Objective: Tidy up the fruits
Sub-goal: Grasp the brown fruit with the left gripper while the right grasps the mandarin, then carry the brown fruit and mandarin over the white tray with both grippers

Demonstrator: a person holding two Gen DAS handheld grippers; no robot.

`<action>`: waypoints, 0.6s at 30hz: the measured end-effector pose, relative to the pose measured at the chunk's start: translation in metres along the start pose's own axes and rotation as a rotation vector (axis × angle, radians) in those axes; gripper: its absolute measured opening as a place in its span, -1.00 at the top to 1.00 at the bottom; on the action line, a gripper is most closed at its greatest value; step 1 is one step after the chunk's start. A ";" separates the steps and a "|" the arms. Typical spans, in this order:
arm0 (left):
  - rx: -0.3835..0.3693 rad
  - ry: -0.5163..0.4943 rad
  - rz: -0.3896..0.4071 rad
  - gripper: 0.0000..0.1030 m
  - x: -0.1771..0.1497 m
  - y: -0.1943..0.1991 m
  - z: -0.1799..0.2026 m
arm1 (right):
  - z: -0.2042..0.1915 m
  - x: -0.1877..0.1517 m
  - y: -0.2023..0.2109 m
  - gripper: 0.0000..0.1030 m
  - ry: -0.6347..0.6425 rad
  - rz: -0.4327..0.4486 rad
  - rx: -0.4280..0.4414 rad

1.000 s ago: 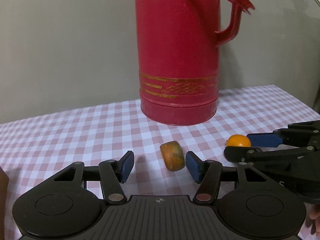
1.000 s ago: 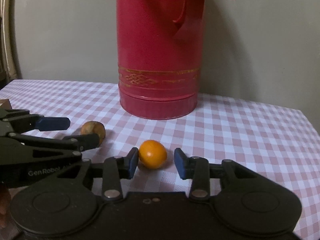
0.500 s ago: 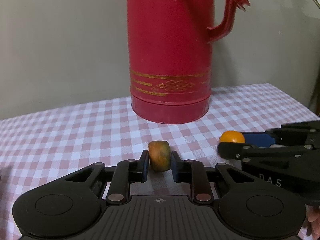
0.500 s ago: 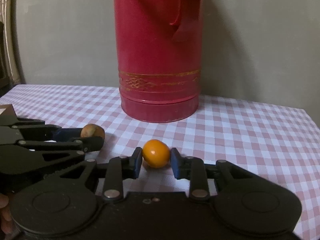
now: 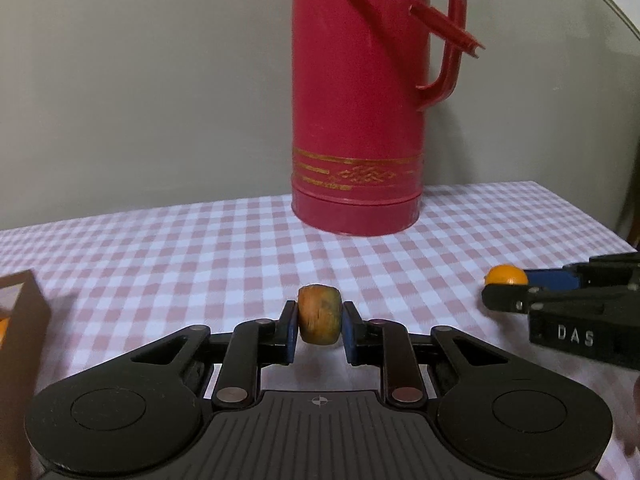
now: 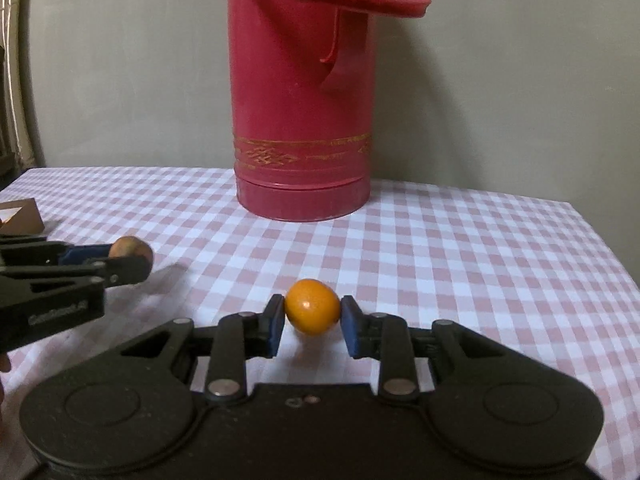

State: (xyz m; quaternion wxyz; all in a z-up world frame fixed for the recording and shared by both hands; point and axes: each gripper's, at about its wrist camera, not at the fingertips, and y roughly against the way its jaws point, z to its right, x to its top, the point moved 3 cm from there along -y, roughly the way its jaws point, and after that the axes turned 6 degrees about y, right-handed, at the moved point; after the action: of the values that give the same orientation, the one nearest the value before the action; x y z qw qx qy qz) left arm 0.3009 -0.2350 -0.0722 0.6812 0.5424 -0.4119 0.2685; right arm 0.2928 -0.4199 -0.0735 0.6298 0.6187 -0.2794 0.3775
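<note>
Here, both pairs of fingers are clamped on fruit above a checked surface. The left gripper has its blue fingers pressed against the two flat sides of a mottled orange-green fruit, a stubby piece whose short axis runs straight across the gap. The right gripper pinches a smooth orange fruit in the same way, its blue fingers touching the fruit on the left and right. Each fruit sits at the very tips, directly ahead of its gripper; both appear raised slightly off the cloth, though the gap is hard to judge.

Seen from the right wrist, the left gripper lies to the left and a little farther off; from the left wrist, the right gripper shows at the right edge. At the far left stands a brown box, just beside the left gripper and well apart from the right one. A flash of orange shows at its edge, so it is likely the place for the fruit, and the left hand's piece is the nearer to it. A tall red flask stands at the far side, clear of both.
</note>
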 end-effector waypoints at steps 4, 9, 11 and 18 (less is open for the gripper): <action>0.007 0.015 0.017 0.55 -0.003 0.024 -0.007 | -0.014 -0.001 0.021 0.58 0.004 0.014 0.007; 0.010 0.017 0.047 0.55 -0.012 0.058 -0.012 | -0.027 -0.004 0.055 0.58 -0.017 0.051 0.003; 0.017 0.007 0.043 0.55 -0.018 0.065 -0.014 | -0.032 -0.009 0.066 0.58 -0.020 0.052 -0.006; 0.045 0.010 0.008 0.55 -0.014 0.040 -0.025 | -0.039 -0.018 0.068 0.58 -0.013 0.031 0.004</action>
State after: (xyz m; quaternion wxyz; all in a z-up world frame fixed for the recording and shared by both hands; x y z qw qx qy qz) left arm 0.2675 -0.1994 -0.0655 0.6698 0.5547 -0.4043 0.2833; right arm 0.2224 -0.3867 -0.0523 0.6211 0.6178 -0.2922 0.3837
